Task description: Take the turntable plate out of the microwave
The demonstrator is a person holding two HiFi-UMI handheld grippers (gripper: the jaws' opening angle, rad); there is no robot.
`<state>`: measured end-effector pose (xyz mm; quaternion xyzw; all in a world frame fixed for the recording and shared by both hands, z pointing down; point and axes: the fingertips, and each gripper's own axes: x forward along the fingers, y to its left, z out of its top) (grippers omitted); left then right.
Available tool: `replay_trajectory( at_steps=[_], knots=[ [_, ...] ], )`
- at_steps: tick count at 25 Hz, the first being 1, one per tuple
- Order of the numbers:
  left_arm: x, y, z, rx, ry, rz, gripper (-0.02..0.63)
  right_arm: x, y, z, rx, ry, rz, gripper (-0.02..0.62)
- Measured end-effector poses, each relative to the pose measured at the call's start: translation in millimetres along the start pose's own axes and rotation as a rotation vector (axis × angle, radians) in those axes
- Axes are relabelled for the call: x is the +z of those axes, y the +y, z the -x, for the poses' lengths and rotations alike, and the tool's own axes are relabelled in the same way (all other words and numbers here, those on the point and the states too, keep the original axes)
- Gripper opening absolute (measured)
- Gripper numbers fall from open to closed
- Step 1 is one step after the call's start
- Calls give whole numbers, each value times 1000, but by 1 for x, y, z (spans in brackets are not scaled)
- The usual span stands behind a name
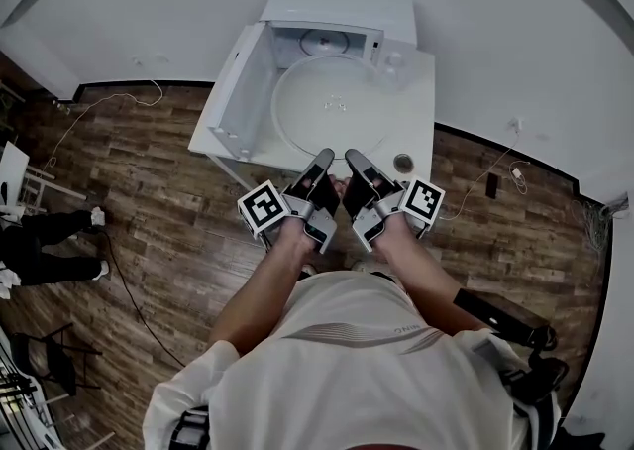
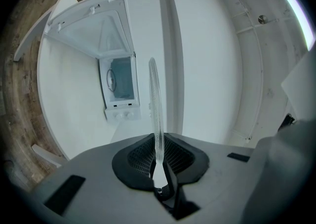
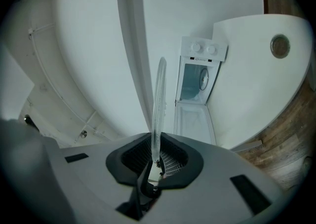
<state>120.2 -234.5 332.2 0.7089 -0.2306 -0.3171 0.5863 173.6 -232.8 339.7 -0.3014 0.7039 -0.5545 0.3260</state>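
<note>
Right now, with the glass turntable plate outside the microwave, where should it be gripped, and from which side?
The near rim of the turntable plate, approached edge-on from the person's side. It is a wide, flat, thin disc, so only its edge fits between jaws; the left claw and right claw pinch it there.

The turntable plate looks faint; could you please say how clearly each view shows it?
Head view: the turntable plate is see-through, pale against the white table, with fisheye bending at the edges. Left gripper view: edge-on, a thin translucent strip, dark vignette around. Right gripper view: the same thin strip.
</note>
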Motion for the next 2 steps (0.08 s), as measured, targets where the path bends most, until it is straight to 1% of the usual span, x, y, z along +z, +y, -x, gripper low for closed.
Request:
replay_trajectory(
  at_steps=[2],
  knots=[
    [-5, 1, -2, 2, 1, 0, 55, 2, -1, 5, 0, 0, -4, 44]
  ],
)
